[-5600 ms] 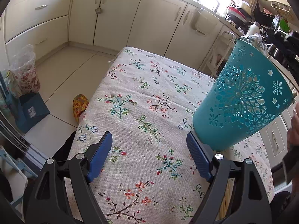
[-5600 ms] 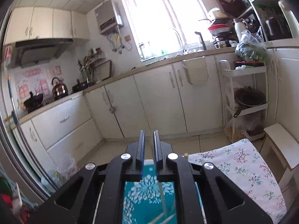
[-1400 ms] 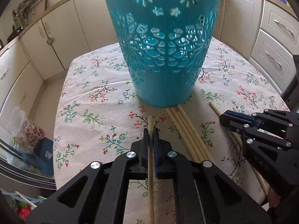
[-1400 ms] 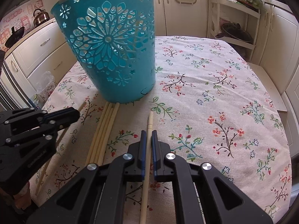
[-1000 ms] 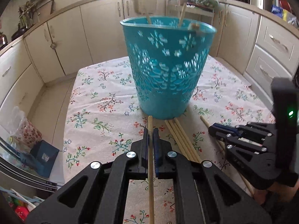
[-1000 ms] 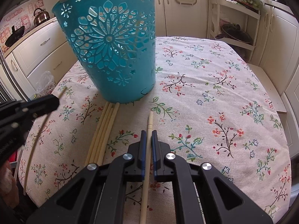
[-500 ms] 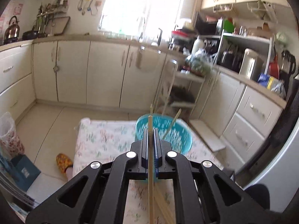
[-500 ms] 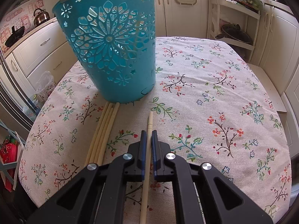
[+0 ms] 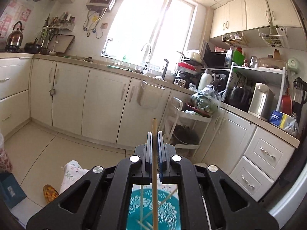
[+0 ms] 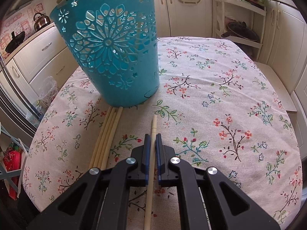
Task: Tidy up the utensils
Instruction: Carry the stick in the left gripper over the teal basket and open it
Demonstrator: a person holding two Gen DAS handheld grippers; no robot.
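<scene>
The left gripper (image 9: 154, 134) is clamped on a chopstick (image 9: 154, 164) above the teal basket (image 9: 168, 210), which holds other sticks. The right gripper (image 10: 151, 136) pinches another chopstick (image 10: 153, 132) low over the floral tablecloth (image 10: 220, 95), beside a bundle of chopsticks (image 10: 107, 136) touching the basket's base.

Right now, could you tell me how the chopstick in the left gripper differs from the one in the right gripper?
The left gripper's chopstick is raised above the teal basket; the right gripper's chopstick is low over the floral tablecloth, in front of the basket. The left one's tip shows against the cabinets, the right one's against the cloth. Both are pale wood, clamped in shut jaws.
</scene>
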